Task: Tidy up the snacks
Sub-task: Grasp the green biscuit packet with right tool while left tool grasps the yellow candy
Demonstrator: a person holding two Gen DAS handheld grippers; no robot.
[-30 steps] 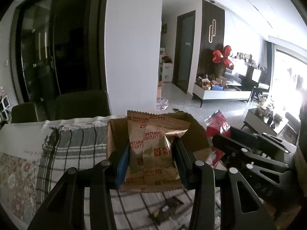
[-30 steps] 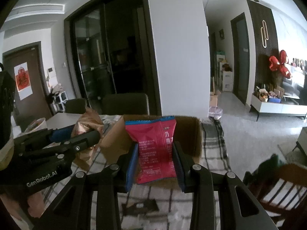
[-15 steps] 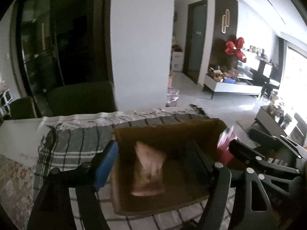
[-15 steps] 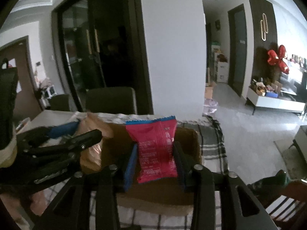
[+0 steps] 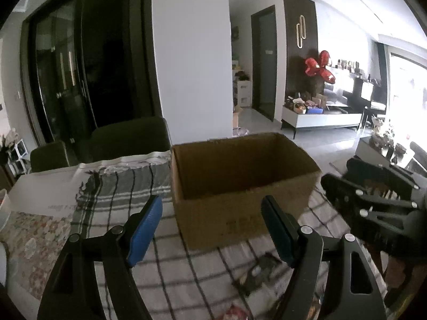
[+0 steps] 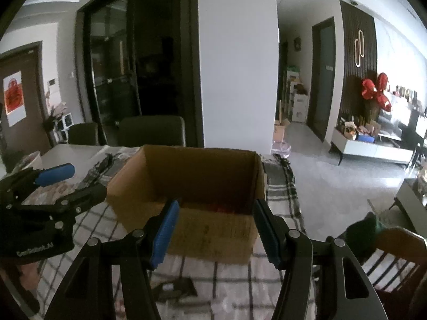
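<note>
An open brown cardboard box (image 5: 240, 202) stands on a checked tablecloth; it also shows in the right wrist view (image 6: 202, 229). A bit of red packet (image 6: 225, 208) shows inside it. My left gripper (image 5: 212, 208) is open and empty, just in front of the box. My right gripper (image 6: 215, 208) is open and empty at the box's near wall. Each gripper shows in the other's view: the right one (image 5: 373, 200) to the right of the box, the left one (image 6: 53, 184) to its left.
A dark snack packet (image 5: 260, 272) lies on the checked cloth (image 5: 120, 189) in front of the box, also in the right wrist view (image 6: 173, 290). Dark chairs (image 5: 128, 136) stand behind the table. A wooden chair (image 6: 395, 256) is at the right.
Both grippers have opened. The gold biscuit packet dropped from the left one into the box, then the red packet from the right one. Both grippers pulled back a little.
</note>
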